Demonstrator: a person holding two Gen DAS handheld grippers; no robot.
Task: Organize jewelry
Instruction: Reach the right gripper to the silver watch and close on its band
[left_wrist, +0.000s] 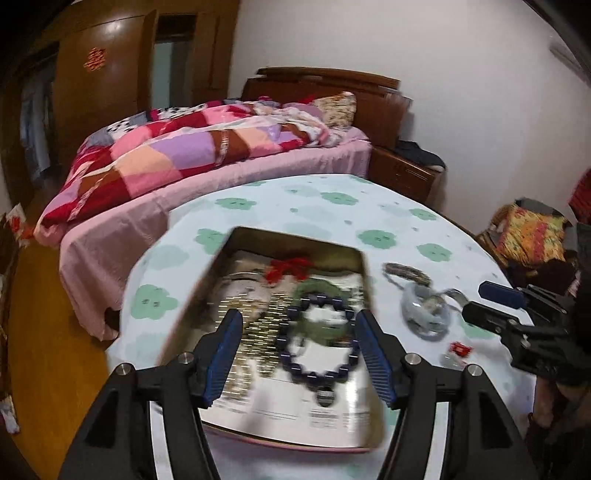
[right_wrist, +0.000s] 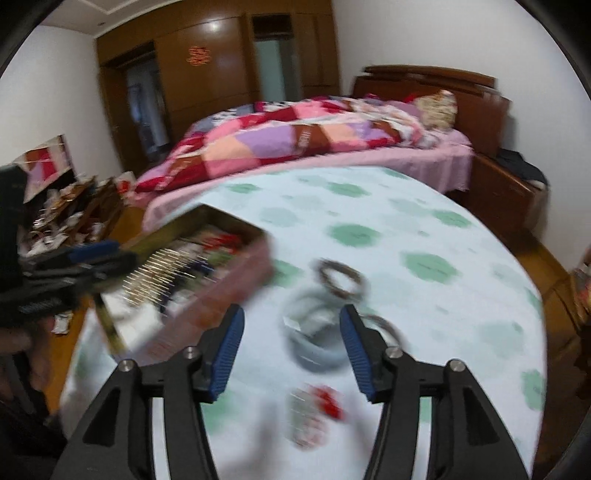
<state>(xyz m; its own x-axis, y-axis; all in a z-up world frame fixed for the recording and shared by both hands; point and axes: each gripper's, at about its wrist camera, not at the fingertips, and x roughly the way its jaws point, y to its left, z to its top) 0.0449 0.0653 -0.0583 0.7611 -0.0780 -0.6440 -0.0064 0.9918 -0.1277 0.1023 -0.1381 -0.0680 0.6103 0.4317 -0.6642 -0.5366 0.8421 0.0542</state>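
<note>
An open metal tin (left_wrist: 236, 236) lies on the round table. In it are a dark blue bead bracelet (left_wrist: 317, 339), a green bracelet (left_wrist: 321, 288), a red bow (left_wrist: 290, 267) and gold chains (left_wrist: 255, 314). My left gripper (left_wrist: 297, 354) is open above the tin, holding nothing. Right of the tin lie a clear bag with jewelry (left_wrist: 424, 314), a dark bead bracelet (left_wrist: 404, 273) and a small red piece (left_wrist: 460, 348). My right gripper (right_wrist: 291, 350) is open above the bag (right_wrist: 317, 339), with the bracelet (right_wrist: 341, 278) beyond and the red piece (right_wrist: 327, 400) below. The tin (right_wrist: 255, 266) is at its left.
The table (left_wrist: 332, 199) has a pale cloth with green cloud prints. A bed (left_wrist: 207, 147) with a patchwork quilt stands close behind it. A wooden nightstand (left_wrist: 406, 170) is at the back right, and cluttered bags (left_wrist: 532, 232) at the right. A wardrobe (right_wrist: 207, 74) fills the far wall.
</note>
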